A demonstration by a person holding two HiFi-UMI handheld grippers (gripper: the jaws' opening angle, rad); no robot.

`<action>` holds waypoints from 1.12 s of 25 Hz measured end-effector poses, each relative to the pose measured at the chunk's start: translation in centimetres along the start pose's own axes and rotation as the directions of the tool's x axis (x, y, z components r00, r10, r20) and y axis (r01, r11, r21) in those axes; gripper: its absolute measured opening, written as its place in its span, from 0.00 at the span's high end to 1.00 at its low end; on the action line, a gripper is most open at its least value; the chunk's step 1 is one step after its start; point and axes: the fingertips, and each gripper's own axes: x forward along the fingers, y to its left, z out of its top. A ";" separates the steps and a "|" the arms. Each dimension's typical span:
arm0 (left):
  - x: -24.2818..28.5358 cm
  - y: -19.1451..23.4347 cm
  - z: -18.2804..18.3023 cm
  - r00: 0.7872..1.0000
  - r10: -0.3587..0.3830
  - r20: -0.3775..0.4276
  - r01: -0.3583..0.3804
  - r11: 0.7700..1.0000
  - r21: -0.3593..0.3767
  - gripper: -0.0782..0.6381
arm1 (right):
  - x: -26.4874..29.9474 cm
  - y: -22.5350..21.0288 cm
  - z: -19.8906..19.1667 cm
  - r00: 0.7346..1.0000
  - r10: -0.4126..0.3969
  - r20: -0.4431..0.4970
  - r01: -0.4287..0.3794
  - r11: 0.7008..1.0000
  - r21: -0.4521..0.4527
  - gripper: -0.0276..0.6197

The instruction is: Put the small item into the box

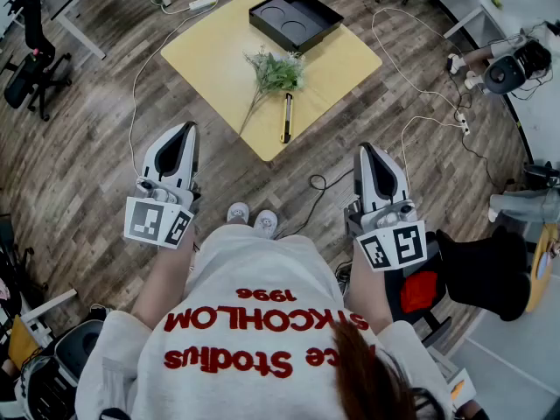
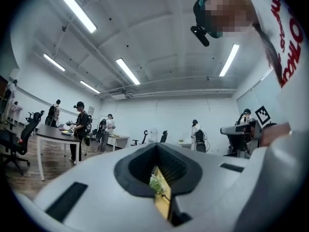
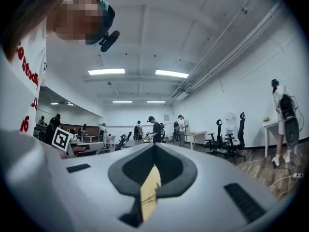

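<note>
Wood floor, yellow table (image 1: 219, 51) ahead of you in the head view. The sprig (image 1: 276, 71) and slim tool (image 1: 286, 118) lie just beside the box (image 1: 273, 35). The sprig's probably light and floppy (pinch the stem, gently).

Left gripper view: left gripper (image 2: 161, 187) has its jaws together, empty.

Right gripper view: right gripper (image 3: 148, 187) is the same.

- The pale grey right gripper (image 3: 154, 151) with black pads is being held level, its jaws being pressed together on nothing.
- A strip of yellow table top (image 3: 148, 190) is being shown through the slit below.
- A white cube with a black square marker (image 3: 61, 139) is being held at the left.
- Black office chairs (image 3: 238, 137) are being seen on the brown wooden floor (image 3: 270, 170).
- People (image 3: 155, 129) are being seen standing far behind.
</note>
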 end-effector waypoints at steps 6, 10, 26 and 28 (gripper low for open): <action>-0.2 -0.4 -0.1 1.000 -0.002 0.003 0.002 1.000 0.000 0.88 | -0.3 0.2 0.2 1.000 0.005 0.007 -0.005 1.000 -0.008 0.95; -0.2 -0.5 0.2 1.000 0.001 0.008 -0.001 1.000 0.006 0.88 | -0.4 0.1 0.5 1.000 0.007 0.014 -0.007 1.000 -0.006 0.95; 1.4 0.8 -0.6 1.000 0.005 -0.004 -0.005 1.000 0.002 0.88 | 1.4 -0.5 0.2 0.999 0.024 0.030 -0.025 0.998 0.049 0.95; 2.4 1.5 -0.9 1.000 -0.009 -0.005 0.009 1.000 -0.003 0.88 | 2.1 -0.8 0.2 0.999 0.012 0.031 -0.014 0.999 0.045 0.95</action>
